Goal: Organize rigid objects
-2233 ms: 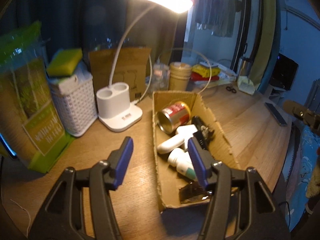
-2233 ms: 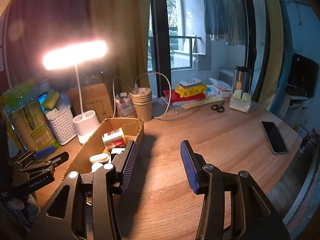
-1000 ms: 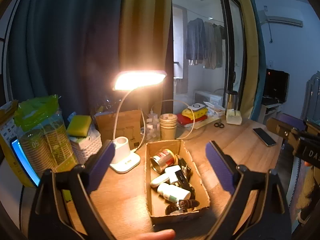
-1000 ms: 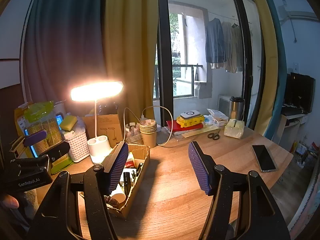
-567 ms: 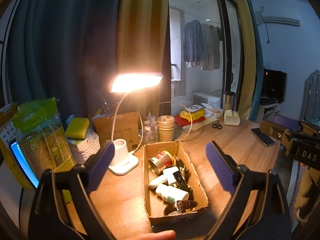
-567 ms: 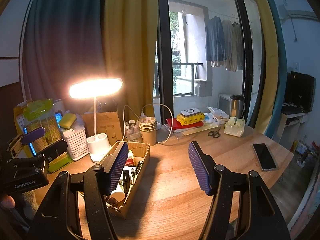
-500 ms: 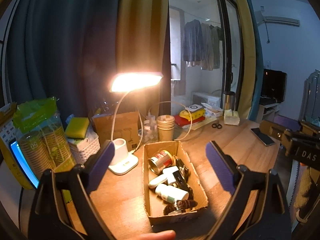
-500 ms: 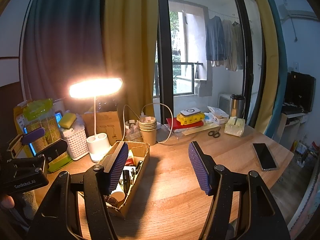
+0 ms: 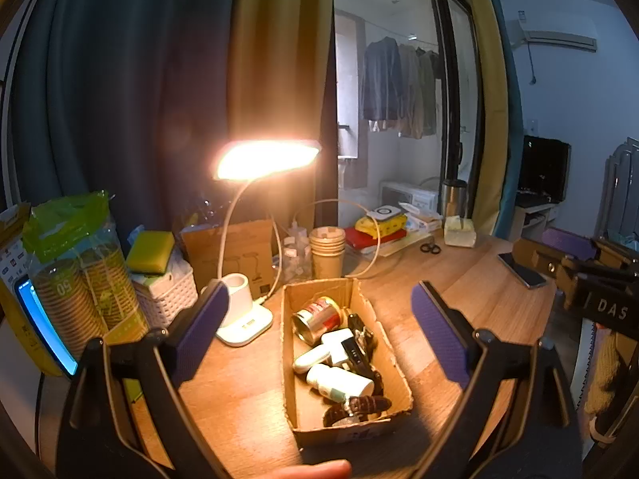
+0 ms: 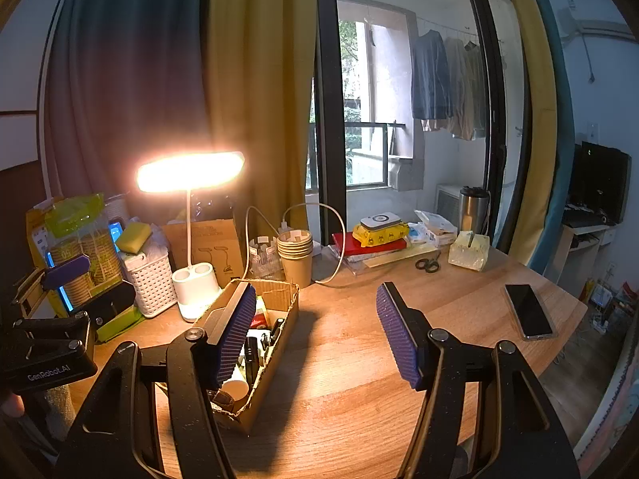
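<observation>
An open cardboard box point(image 9: 393, 363) lies on the wooden desk. It holds a red can point(image 9: 319, 319), a white bottle point(image 9: 339, 381), a white tube point(image 9: 311, 359), a white plug point(image 9: 337, 345), dark small items and a brown-strapped watch point(image 9: 355, 407). My left gripper point(image 9: 319, 291) hovers above and behind the box, open wide, with nothing between its purple pads. My right gripper point(image 10: 315, 291) hangs open over bare desk to the right of the box point(image 10: 279, 351), holding nothing; its left finger hides part of the box.
A lit desk lamp point(image 9: 243, 319) stands left of the box beside a white basket point(image 9: 167, 299) and bagged paper cups point(image 9: 80, 291). Stacked cups point(image 10: 295, 255), books, scissors point(image 10: 427, 264) and a phone point(image 10: 529, 311) lie further off. A fingertip point(image 9: 315, 471) shows at the bottom edge.
Since the earliest frames both grippers have pulled back and up from the box, and the left jaws stand wider. Over the last second nothing has moved.
</observation>
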{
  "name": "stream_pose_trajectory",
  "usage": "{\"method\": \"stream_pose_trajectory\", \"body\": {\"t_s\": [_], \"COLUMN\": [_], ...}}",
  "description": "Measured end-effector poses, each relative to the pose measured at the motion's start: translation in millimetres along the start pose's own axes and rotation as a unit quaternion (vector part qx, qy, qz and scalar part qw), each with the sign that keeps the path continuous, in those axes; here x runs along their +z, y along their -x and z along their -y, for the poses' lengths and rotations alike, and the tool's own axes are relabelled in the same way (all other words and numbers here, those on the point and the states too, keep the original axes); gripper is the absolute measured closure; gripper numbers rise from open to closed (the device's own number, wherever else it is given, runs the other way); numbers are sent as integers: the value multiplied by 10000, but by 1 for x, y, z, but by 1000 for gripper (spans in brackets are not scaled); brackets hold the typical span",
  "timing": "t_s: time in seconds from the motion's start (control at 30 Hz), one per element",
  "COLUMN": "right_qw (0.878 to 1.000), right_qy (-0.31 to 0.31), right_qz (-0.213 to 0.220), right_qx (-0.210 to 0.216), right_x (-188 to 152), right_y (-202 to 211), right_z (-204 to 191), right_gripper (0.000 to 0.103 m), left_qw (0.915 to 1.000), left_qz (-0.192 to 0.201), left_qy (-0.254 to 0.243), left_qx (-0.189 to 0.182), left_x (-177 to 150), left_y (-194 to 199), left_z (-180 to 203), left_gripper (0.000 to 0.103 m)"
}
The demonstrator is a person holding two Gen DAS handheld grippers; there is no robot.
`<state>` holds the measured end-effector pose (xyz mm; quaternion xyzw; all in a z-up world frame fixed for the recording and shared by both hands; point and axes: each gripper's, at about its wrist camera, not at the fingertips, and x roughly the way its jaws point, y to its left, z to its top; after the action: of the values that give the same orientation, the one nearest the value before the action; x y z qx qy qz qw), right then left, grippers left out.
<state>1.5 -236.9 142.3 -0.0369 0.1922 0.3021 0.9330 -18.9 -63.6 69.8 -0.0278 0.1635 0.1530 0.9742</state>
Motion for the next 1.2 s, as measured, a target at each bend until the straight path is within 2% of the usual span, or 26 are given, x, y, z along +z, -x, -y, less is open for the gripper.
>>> {"method": "stream_pose_trajectory", "body": {"t_s": [1.2], "right_qw": [10000], "right_qy": [9], "right_qz": [-39], "right_qx": [8], "right_x": [-8], "right_y": [-3], "right_z": [1], "right_gripper": [37], "left_qw": [10000], "left_qz": [21], "left_qy": [3], "left_qx": [-25], "left_x": [-1], "left_y": [1], "left_z": [-1], "left_gripper": [9]}}
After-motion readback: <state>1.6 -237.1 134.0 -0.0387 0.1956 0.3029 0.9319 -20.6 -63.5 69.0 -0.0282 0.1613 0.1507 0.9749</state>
